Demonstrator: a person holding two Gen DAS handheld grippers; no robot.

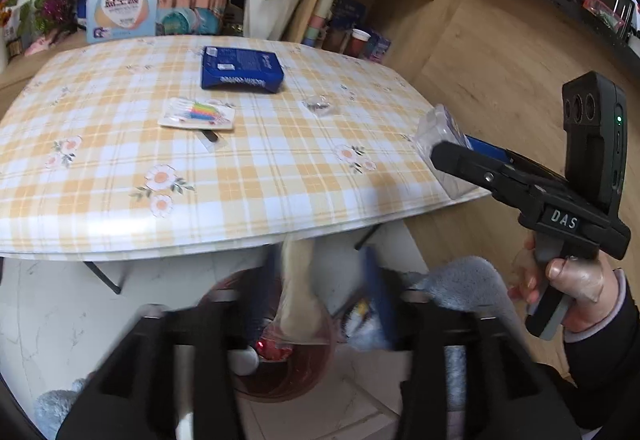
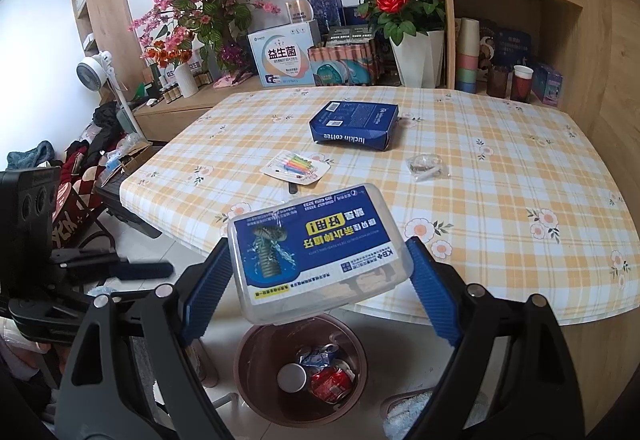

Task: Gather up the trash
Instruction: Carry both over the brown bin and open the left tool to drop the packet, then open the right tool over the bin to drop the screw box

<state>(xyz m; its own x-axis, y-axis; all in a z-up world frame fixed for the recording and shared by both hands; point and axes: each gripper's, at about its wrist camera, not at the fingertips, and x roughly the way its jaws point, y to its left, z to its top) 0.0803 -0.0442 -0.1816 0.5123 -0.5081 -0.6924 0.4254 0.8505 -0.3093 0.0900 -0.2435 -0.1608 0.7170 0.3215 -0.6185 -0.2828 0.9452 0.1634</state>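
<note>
Right tool [image 2: 320, 280] clamps the clear plastic box [image 2: 316, 252] across its long axis, directly above the bin [image 2: 300, 368]. Left tool [image 1: 316, 324] stands half-open over that bin, gripping nothing.

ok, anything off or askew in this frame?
Mostly fine. The clear plastic box sits tilted between the right tongs, overhanging the table edge above the bin. A blurred wrapper hangs above that bin.

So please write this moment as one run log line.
left gripper: open, over bin | right gripper: holds clear plastic box | on table: blue carton, candle pack
</note>
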